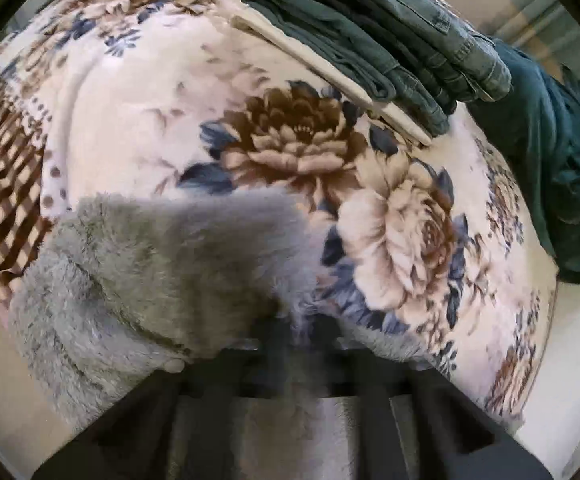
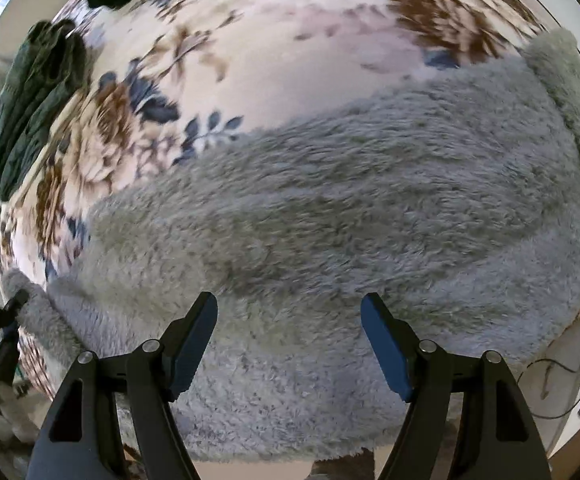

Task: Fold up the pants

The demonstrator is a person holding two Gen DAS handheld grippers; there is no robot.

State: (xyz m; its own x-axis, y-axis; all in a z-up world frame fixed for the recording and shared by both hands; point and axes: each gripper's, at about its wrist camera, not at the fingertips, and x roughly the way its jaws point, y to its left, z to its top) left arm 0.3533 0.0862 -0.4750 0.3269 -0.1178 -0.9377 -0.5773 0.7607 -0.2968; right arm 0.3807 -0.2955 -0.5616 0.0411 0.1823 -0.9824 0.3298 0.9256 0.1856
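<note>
**Grey fleece pants spread out, one end pinched, the other waiting**

The flowered blanket (image 1: pixel 298 136) covers the whole surface I work on, soft and flat, which is why the clothes lie on it. I cannot tell whether a bed or a counter is under it.

The fluffy grey pants (image 2: pixel 330 208) lie across the near part of the blanket, stretched sideways so the length is open for a fold. The pile is thick and shaggy, pale grey with a faint green cast, and it looks bulky and limp; I judge it will slump rather than hold a sharp crease. At the far right end in the right wrist view a thicker band turns up, probably the waist or a cuff.

Off to the side sits a stack of folded dark clothes (image 1: pixel 390 40), with a crumpled teal garment (image 1: pixel 550 152) beside it, well apart from the pants, so the finished work stays clear of the piece in hand.

My right tongs (image 2: pixel 290 320) hang over the middle of the pants with the jaws wide apart and nothing between them, pointing down at the fabric.

My left tongs (image 1: pixel 294 340) are together, clamped on an end of the pants; the fleece bunches up right at the blurred tips, so I hold that end to carry it over.
</note>
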